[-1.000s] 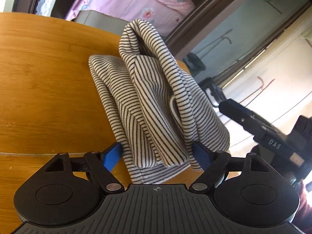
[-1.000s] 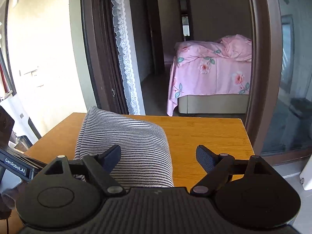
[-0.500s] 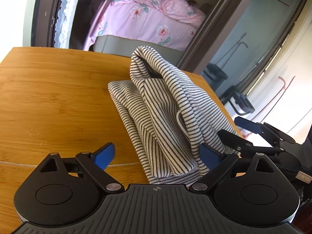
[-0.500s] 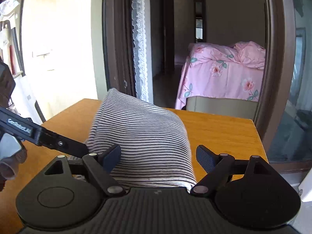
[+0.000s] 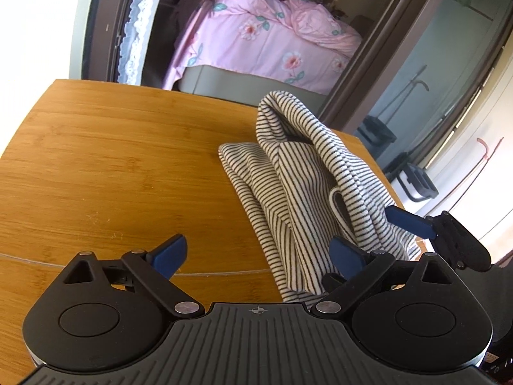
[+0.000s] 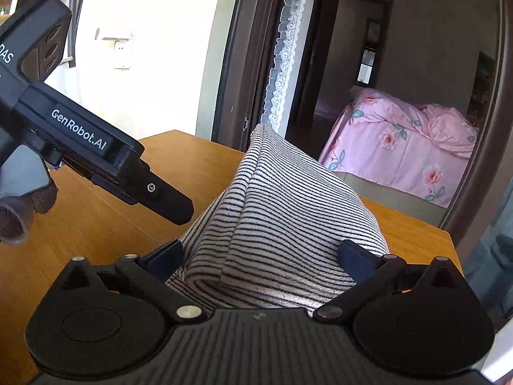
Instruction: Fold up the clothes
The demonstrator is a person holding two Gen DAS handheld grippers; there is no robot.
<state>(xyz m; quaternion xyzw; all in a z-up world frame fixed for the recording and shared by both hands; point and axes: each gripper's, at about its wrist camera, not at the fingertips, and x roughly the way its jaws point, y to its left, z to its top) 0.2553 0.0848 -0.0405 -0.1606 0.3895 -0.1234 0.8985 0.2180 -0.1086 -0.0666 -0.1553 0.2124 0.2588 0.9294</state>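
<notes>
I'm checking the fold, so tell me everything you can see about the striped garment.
The striped garment is soft knit, cream with thin dark stripes, folded into a bulky, humped bundle, not flat. It lies on the wooden table near its right edge. The right gripper is open with the bundle's near end between its fingers; the left gripper is open beside it.

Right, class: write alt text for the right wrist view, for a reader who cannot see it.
A folded striped garment lies on a wooden table, bunched up between the spread fingers of the right gripper. The left gripper reaches in from the left, and a bed with pink floral bedding shows through the doorway behind.
</notes>
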